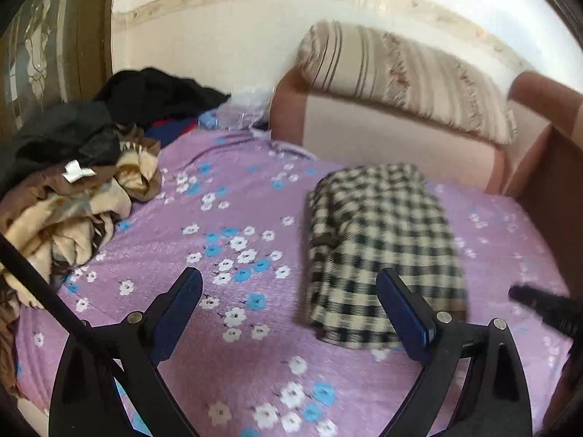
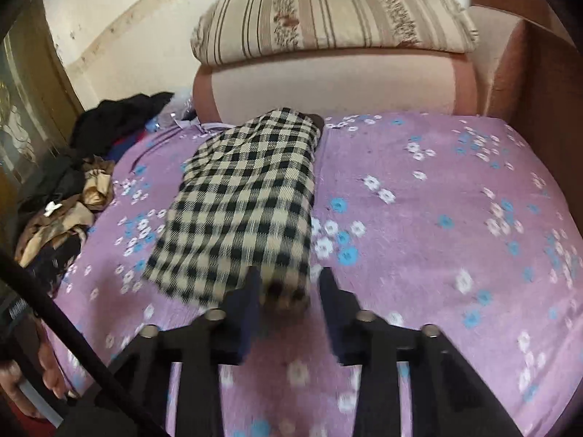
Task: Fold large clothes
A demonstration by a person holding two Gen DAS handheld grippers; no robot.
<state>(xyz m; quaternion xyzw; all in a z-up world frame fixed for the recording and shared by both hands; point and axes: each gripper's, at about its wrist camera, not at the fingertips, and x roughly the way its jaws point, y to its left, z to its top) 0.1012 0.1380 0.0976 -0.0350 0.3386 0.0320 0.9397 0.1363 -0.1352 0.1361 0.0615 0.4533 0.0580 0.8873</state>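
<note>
Clothes heap (image 1: 69, 178) left of checked garment (image 2: 247, 196), right hand-held gripper (image 2: 289, 291) pinching its corner, left hand-held gripper (image 1: 289, 287) wide.

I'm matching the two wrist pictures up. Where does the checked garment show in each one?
Left wrist: checked garment lies right of centre, behind the left gripper's right finger.
Right wrist: checked garment lies centre-left, its near end between the right gripper fingers.
Shared landmark: striped cushion behind it.

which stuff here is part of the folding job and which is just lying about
In the job:
- checked garment, partly folded on the purple floral bedcover
- right claw, closing around its near edge
- left claw, open and empty

Lying about:
- heap of dark and tan clothes
- striped cushion
- pink sofa back
</note>
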